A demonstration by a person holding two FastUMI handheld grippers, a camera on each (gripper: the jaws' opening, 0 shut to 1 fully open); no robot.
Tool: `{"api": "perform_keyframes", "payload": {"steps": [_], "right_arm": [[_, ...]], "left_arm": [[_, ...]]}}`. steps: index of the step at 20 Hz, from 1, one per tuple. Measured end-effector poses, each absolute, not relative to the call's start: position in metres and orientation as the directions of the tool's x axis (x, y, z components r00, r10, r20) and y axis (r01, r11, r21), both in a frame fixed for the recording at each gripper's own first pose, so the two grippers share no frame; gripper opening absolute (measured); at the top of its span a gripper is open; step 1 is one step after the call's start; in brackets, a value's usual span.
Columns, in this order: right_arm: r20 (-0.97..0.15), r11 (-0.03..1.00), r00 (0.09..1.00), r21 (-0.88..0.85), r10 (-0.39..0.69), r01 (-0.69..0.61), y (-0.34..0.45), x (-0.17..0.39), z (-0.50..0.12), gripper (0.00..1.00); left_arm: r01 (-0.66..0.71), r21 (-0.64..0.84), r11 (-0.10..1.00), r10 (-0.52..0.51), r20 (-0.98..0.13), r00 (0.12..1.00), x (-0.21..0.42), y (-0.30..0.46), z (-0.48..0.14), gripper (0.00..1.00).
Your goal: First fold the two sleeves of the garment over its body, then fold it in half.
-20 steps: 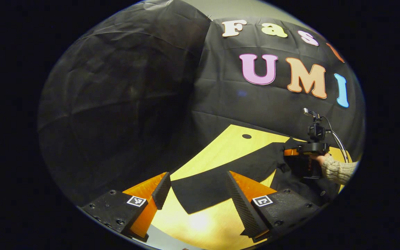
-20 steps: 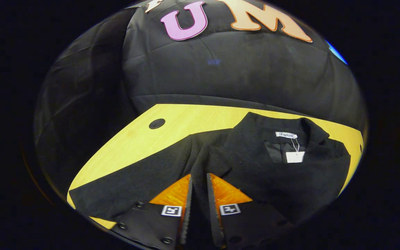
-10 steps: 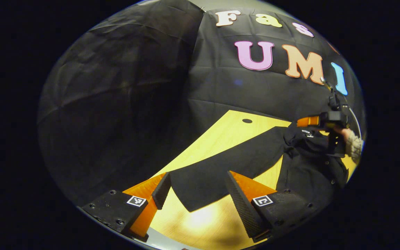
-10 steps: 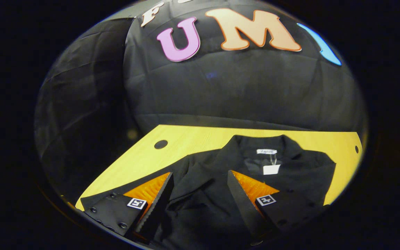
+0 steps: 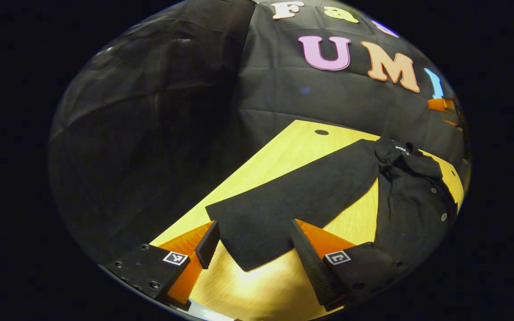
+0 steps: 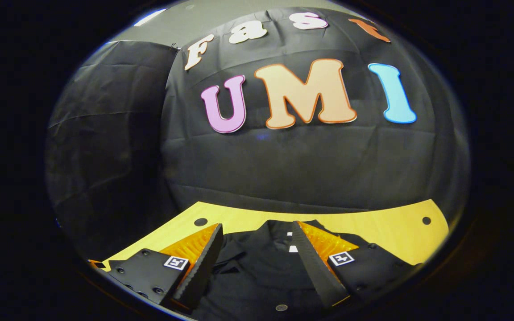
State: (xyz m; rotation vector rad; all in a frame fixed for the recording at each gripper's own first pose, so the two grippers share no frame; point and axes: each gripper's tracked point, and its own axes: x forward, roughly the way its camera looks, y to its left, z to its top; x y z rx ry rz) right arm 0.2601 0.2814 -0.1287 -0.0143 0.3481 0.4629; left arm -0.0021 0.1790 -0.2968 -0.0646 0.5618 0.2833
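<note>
Left gripper (image 5: 250, 238): fingers spread wide, empty, cuff end of sleeve (image 5: 283, 200) between them.
Sleeve axis: long, from 6 o'clock near fingers out toward 1 o'clock, flat on tabletop (image 5: 283, 147).
Garment (image 5: 411, 196): body at 3 o'clock, sleeve not yet folded.
Right gripper (image 6: 257, 263): fingers wide apart, empty, above collar (image 6: 270, 236).
Nearer hand: left, judged.

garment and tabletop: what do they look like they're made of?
Garment: matte black cloth, likely a knit or wool-like weave; the spread sleeve shows a fine ribbed grain and no sheen, and small round buttons sit on the body. Table: pale yellow wood or wood-look laminate; faint straight grain, with a light glare that suggests a smooth sealed finish.
</note>
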Motion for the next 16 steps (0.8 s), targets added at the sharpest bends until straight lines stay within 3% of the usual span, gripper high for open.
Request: {"api": "perform_keyframes", "payload": {"steps": [7, 14, 15, 16], "right_arm": [[-0.247, 0.932, 0.905, -0.017, 0.346, -0.361, 0.214, 0.234, -0.082, 0.95], [-0.241, 0.951, 0.920, 0.050, 0.309, -0.307, 0.168, 0.196, -0.064, 0.95], [-0.244, 0.953, 0.921, 0.055, 0.303, -0.299, 0.160, 0.189, -0.063, 1.00], [-0.252, 0.954, 0.920, 0.054, 0.299, -0.295, 0.153, 0.182, -0.065, 0.94]], "left_arm": [[-0.315, 0.013, 0.949, 0.260, -0.597, 0.759, -0.007, 0.179, -0.322, 0.95], [-0.323, -0.008, 0.946, 0.255, -0.593, 0.763, -0.008, 0.179, -0.324, 0.96], [-0.336, -0.018, 0.942, 0.262, -0.586, 0.767, -0.007, 0.177, -0.323, 0.94], [-0.336, -0.015, 0.942, 0.266, -0.578, 0.771, -0.006, 0.175, -0.322, 0.90]]}}
